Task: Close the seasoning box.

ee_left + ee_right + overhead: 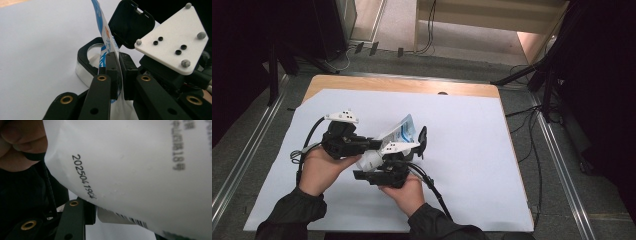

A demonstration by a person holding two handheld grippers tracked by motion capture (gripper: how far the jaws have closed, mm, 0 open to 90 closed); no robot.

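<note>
- Pinching the lower part of a white-and-blue pouch (108, 47), the left gripper (117, 75) has its two black jaws closed flat on the film, with the pouch edge rising between them toward the top of the left gripper view.
- Right gripper (384, 167): its own view sits right against the white back of the pouch, printed with a date code and a barcode strip; one jaw shows at the bottom, and I cannot tell whether the jaws are closed on anything.
- In the high view the pouch (399, 132) is held tilted above the white sheet (472, 150), between the two grippers at the table's middle.
- Just beyond it sits a clear container with a black rim (86, 56), its black hinged lid (131, 23) standing open.
- Risks, as I judge them:
  - The film is slick and thin, so it could slide out of the left jaws if the right gripper pulls hard.
  - A tilted pouch may spill beside the rim instead of into the container.
  - The crowded grippers could knock the open lid shut or shove the light container across the sheet.
</note>
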